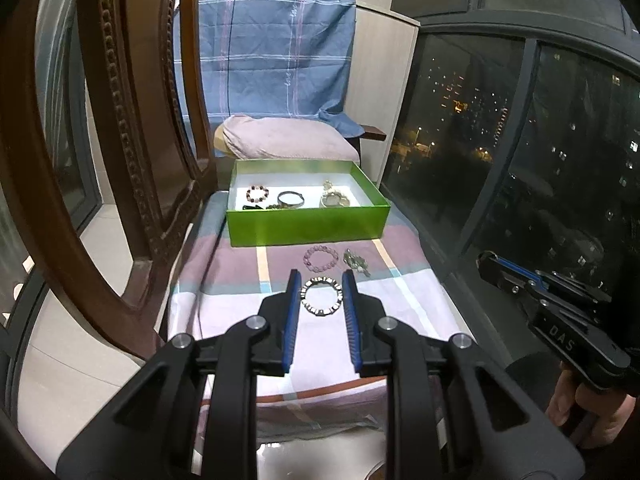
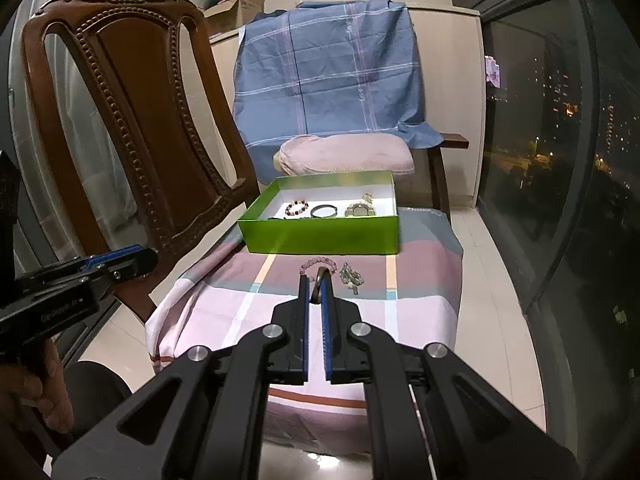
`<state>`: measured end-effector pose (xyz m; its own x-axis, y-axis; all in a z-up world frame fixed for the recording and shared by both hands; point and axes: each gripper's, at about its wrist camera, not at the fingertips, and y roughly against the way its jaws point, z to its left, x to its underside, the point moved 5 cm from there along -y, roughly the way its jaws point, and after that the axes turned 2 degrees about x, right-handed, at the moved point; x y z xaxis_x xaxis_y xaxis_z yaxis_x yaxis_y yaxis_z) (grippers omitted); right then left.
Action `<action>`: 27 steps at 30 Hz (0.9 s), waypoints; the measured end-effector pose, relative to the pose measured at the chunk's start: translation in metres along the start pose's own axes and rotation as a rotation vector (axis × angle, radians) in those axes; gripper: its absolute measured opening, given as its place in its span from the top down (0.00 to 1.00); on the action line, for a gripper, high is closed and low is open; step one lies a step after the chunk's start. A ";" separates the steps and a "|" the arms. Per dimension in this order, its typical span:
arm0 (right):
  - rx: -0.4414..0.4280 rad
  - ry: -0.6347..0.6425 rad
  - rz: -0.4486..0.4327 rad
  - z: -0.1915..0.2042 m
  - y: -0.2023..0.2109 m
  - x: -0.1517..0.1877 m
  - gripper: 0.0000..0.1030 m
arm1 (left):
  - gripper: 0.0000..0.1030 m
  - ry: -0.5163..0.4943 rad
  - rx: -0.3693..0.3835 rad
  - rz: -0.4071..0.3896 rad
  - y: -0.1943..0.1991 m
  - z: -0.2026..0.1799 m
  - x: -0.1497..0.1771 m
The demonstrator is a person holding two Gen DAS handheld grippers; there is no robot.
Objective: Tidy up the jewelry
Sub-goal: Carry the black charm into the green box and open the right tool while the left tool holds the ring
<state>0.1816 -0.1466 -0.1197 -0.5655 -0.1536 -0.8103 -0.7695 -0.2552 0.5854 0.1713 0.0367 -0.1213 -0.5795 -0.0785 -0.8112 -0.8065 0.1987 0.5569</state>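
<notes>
My left gripper [image 1: 321, 275] is shut on a silver-and-black segmented bracelet [image 1: 322, 295], which hangs between the blue pads above the striped cloth [image 1: 240, 304]. In the right wrist view, my right gripper [image 2: 316, 280] is shut on a dark bangle [image 2: 319, 280] seen edge-on. On the cloth just beyond lie a pink bead bracelet [image 1: 319, 259] and a silver charm piece [image 1: 356, 262]. Behind them stands an open green box [image 1: 308, 224] holding a beaded bracelet [image 1: 256, 193], a dark bangle [image 1: 291, 199] and a pale metal piece [image 1: 334, 198]. Each gripper shows at the edge of the other's view.
A carved wooden chair [image 2: 132, 112] stands close on the left. A pink pillow [image 2: 348, 152] and a blue checked sheet [image 2: 332, 68] sit behind the box. A dark window [image 1: 520, 152] runs along the right, and tiled floor [image 2: 492, 280] surrounds the cloth-covered surface.
</notes>
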 end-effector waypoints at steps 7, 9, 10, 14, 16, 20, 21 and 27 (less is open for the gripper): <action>0.004 -0.003 0.004 -0.001 0.001 0.002 0.94 | 0.80 0.006 0.009 0.014 0.000 -0.003 0.003; 0.004 -0.004 0.004 -0.001 0.001 0.002 0.94 | 0.80 0.006 0.009 0.015 0.000 -0.004 0.004; 0.003 -0.006 0.005 0.000 0.001 0.003 0.94 | 0.80 0.006 0.010 0.015 0.000 -0.004 0.004; 0.003 -0.008 0.008 -0.001 0.002 0.004 0.94 | 0.80 0.003 0.010 0.019 0.000 -0.006 0.005; 0.001 -0.009 0.009 -0.001 0.002 0.005 0.94 | 0.80 0.003 0.011 0.023 -0.001 -0.006 0.006; 0.000 -0.010 0.013 0.000 0.001 0.007 0.94 | 0.80 0.001 0.013 0.030 -0.003 -0.006 0.006; -0.001 -0.010 0.015 -0.001 0.000 0.007 0.94 | 0.80 0.002 0.012 0.030 -0.004 -0.006 0.006; -0.002 -0.016 0.042 -0.004 -0.011 0.012 0.94 | 0.80 0.007 0.011 0.047 -0.011 -0.004 0.009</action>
<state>0.1843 -0.1498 -0.1358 -0.6020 -0.1489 -0.7845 -0.7445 -0.2505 0.6189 0.1744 0.0298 -0.1338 -0.6172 -0.0760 -0.7831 -0.7773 0.2126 0.5921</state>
